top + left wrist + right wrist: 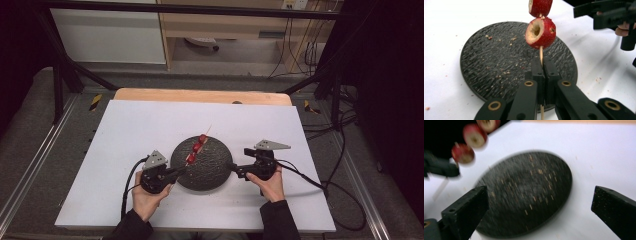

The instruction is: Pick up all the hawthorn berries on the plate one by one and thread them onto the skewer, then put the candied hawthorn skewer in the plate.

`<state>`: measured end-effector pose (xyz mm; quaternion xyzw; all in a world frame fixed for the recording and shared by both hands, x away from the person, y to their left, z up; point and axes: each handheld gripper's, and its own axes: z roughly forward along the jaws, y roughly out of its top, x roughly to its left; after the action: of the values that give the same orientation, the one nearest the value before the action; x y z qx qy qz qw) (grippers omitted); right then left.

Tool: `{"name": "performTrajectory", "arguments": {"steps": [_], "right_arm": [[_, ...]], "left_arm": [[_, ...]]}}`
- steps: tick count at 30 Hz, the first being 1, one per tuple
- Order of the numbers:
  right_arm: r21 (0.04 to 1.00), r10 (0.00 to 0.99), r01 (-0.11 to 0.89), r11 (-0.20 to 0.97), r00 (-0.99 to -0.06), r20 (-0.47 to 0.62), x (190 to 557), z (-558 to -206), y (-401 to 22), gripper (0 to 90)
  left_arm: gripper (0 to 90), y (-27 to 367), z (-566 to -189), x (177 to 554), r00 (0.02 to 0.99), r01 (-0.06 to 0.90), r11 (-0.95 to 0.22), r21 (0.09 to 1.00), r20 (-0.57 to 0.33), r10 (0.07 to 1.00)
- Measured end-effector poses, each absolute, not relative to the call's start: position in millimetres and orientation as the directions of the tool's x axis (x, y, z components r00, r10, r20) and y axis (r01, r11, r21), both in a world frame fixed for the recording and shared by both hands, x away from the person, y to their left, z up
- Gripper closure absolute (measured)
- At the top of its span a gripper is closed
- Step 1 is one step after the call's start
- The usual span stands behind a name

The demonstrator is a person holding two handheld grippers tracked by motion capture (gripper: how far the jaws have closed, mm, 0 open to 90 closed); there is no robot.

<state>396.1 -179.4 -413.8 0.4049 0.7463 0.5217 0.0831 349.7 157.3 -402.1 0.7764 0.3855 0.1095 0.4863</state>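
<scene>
Carefully keep the left gripper (543, 65) clenched on the skewer (541, 53), fruit (540, 32) above its jaws; right gripper (540, 200) gapes empty.

The round plate (207, 167) is charcoal black with a fine rippled, slate-like texture, flecked with pale tan crumbs. Above it the hawthorn fruits (540, 32) are bright red with faint pale speckles, their cored middles creamy beige, strung on a light wooden skewer (541, 55) the colour of straw. The desk (150, 130) is covered in plain white, dotted here and there with reddish specks, with a strip of warm pale wood along its far edge. Both tools, left (176, 172) and right (235, 169), are matte black, with brass-coloured rings at the joints and a grey plate on top. The sleeves (277, 220) are black.
</scene>
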Motion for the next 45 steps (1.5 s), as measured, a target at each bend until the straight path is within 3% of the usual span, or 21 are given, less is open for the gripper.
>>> {"name": "performTrajectory", "arguments": {"steps": [13, 22, 45], "right_arm": [[0.806, 0.711, 0.524, 0.273, -0.675, 0.198, 375, -435, -215, 0.6], [0.804, 0.719, 0.513, 0.301, -0.676, 0.162, 362, -445, -237, 0.6], [0.788, 0.740, 0.532, 0.309, -0.655, 0.153, 354, -457, -252, 0.6]], "left_arm": [[88.6, 171, -392, 370, 0.666, 0.534, -0.290, 0.794, -0.184, 0.723], [88.5, 167, -386, 383, 0.660, 0.564, -0.323, 0.760, -0.180, 0.729], [88.5, 128, -416, 400, 0.638, 0.654, -0.440, 0.616, -0.136, 0.758]]}}
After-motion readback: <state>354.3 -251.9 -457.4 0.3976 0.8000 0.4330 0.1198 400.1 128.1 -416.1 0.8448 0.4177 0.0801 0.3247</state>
